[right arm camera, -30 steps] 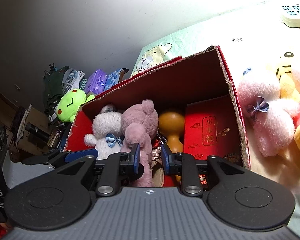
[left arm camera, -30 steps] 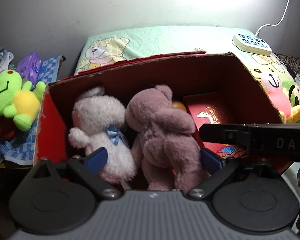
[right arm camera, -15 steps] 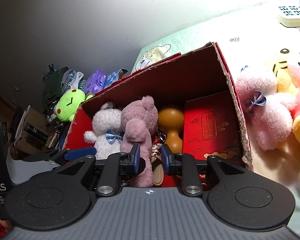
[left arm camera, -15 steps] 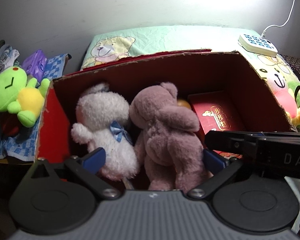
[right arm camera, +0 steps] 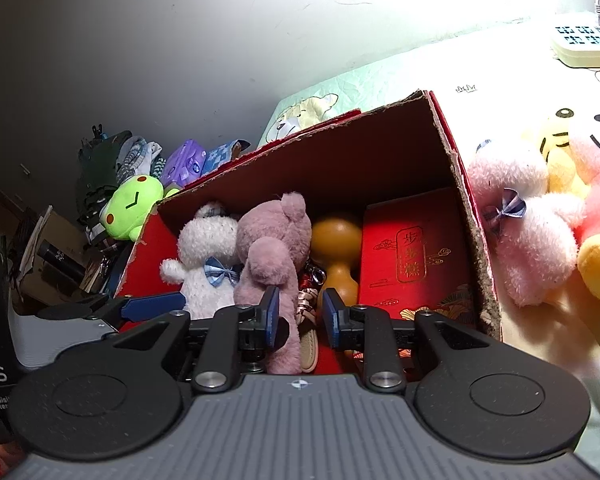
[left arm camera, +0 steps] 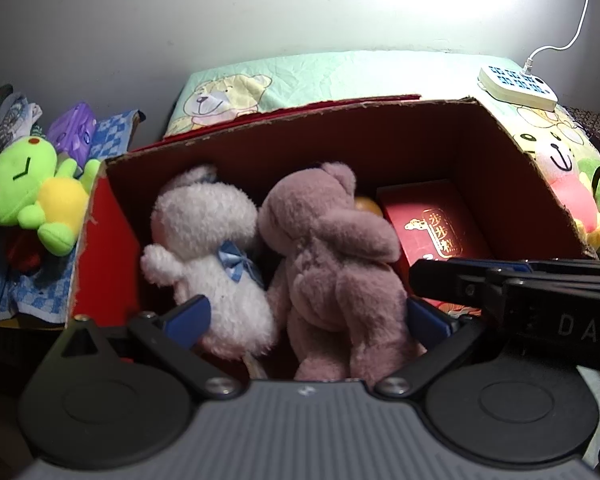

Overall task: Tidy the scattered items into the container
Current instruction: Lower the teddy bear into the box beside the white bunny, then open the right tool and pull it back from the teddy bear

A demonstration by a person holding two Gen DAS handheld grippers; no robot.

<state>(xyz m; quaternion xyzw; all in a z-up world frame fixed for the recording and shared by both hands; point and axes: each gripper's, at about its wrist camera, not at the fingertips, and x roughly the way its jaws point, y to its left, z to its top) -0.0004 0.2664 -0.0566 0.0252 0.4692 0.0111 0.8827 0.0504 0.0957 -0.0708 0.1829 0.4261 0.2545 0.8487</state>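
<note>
An open red cardboard box holds a white plush bear with a blue bow, a mauve plush bear, an orange gourd and a red gift box. My left gripper hangs over the box's near end, open wide, with both bears between its blue pads and not pressed by them. My right gripper is shut to a narrow gap above the box beside the mauve bear, gripping nothing. A pink plush lies outside the box wall on the right.
More plush toys lie on the bed cover right of the box. A green frog plush rests on clutter to the left. A white power strip with its cable sits at the back right, and a wall runs close behind.
Both views have drifted only slightly. No toy has moved, and neither gripper's jaws look visibly different.
</note>
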